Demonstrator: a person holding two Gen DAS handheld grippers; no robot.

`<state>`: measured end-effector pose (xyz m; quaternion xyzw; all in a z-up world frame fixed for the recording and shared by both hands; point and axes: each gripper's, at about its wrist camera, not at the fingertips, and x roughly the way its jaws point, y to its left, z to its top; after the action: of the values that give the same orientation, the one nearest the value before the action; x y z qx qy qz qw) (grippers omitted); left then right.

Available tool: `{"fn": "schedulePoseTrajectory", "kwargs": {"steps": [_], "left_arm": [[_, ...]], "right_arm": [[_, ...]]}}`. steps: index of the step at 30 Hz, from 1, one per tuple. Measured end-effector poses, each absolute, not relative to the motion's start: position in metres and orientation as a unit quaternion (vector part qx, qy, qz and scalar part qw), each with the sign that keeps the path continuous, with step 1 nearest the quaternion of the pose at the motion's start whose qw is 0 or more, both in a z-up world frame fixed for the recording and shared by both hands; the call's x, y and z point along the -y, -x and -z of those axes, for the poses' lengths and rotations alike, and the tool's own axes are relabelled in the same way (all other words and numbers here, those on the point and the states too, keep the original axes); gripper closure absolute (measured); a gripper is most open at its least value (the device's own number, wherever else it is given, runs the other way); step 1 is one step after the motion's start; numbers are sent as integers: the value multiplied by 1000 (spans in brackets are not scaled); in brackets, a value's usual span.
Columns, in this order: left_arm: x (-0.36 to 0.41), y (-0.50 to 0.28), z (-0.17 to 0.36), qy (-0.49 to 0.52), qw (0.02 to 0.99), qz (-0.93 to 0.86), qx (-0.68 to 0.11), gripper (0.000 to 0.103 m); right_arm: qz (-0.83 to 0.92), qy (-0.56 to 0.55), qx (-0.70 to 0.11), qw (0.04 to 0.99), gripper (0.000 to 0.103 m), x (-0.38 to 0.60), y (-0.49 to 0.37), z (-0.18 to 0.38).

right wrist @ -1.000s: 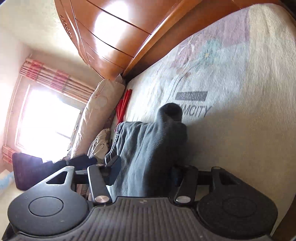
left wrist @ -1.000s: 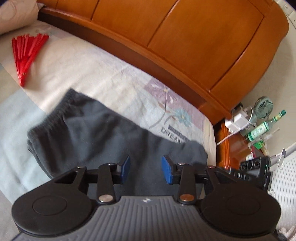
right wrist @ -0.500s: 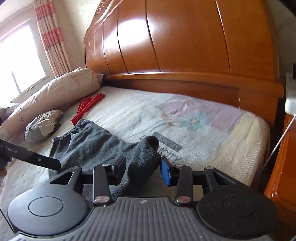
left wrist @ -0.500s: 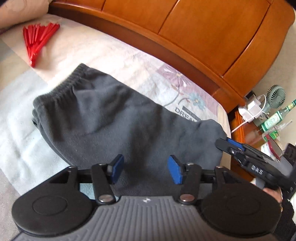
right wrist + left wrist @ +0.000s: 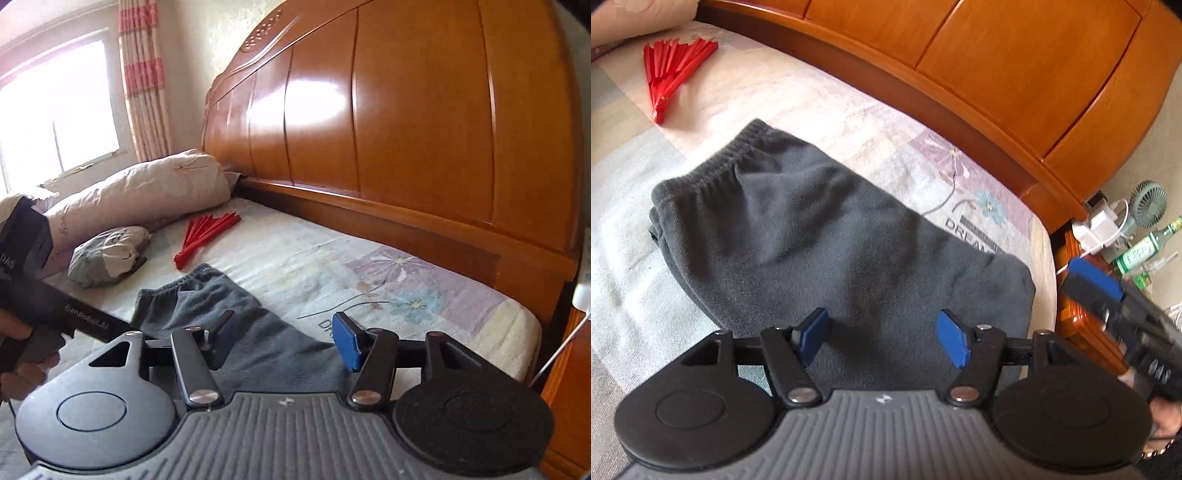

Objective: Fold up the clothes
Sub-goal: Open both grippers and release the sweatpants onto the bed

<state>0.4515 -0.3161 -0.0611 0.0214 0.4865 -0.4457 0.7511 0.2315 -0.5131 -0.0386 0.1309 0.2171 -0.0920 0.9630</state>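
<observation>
A dark grey pair of fleece shorts (image 5: 812, 236) lies folded flat on the bed, its elastic waistband toward the far left. My left gripper (image 5: 882, 338) hovers open above the near edge of the shorts, with nothing between its blue pads. The right gripper (image 5: 1093, 284) shows at the right edge of the left wrist view, off the cloth. In the right wrist view the shorts (image 5: 229, 310) lie ahead and my right gripper (image 5: 284, 341) stands open and empty above them. The left gripper's body and the hand holding it show at the left there.
A red folding fan (image 5: 676, 66) lies on the bed sheet (image 5: 820, 107) beyond the shorts. The wooden headboard (image 5: 406, 122) runs along the far side. Pillows (image 5: 136, 192) sit at the left. A nightstand with a green bottle (image 5: 1141, 251), small fan and charger stands at the bed's right.
The right gripper has let go of the shorts' end, opened, and drawn back and up. The shorts have settled flat. The left gripper's jaws have spread wider.
</observation>
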Motion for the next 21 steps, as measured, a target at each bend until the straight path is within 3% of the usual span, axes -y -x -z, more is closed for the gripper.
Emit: {"fn": "schedulePoseTrajectory", "kwargs": {"steps": [7, 15, 21], "left_arm": [[322, -464, 66, -17, 763, 431, -482, 38], [337, -478, 67, -7, 774, 432, -463, 38], [353, -490, 63, 5, 781, 445, -438, 40]], "right_arm": [[75, -126, -314, 938, 40, 498, -254, 86], [52, -111, -306, 944, 25, 492, -248, 96], [48, -115, -303, 945, 22, 492, -248, 96]]}}
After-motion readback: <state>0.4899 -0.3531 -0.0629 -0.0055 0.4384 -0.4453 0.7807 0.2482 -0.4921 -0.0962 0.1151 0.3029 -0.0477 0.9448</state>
